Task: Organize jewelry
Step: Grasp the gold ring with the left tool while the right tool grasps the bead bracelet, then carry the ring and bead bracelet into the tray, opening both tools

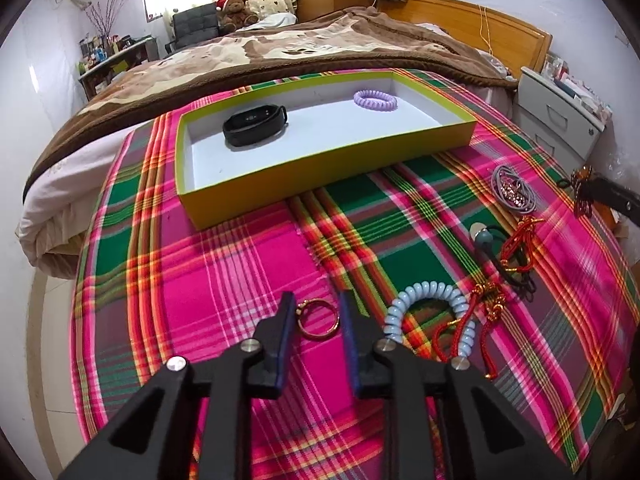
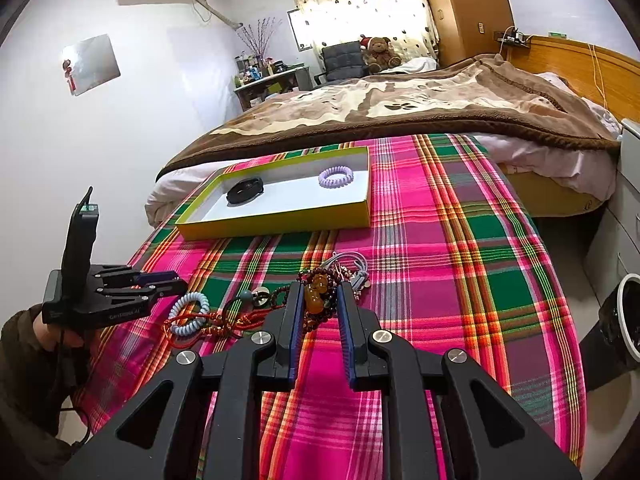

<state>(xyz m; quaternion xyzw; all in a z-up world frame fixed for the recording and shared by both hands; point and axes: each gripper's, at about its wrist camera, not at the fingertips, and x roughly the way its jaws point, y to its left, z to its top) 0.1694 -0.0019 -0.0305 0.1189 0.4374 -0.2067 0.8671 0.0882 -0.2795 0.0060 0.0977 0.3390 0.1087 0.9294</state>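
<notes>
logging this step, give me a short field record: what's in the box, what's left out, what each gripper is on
box: yellow box on plaid cloth
in box: black band, purple coil
left gripper: fingers either side of gold ring, contact unclear
right gripper: shut on bead string with amber pendant
still out: blue coil, red cords, grey ties

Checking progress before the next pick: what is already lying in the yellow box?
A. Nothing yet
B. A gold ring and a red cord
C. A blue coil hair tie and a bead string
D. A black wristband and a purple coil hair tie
D: inside the yellow box lie a black wristband and a purple coil hair tie; the gold ring and the blue coil hair tie lie on the plaid cloth.
</notes>
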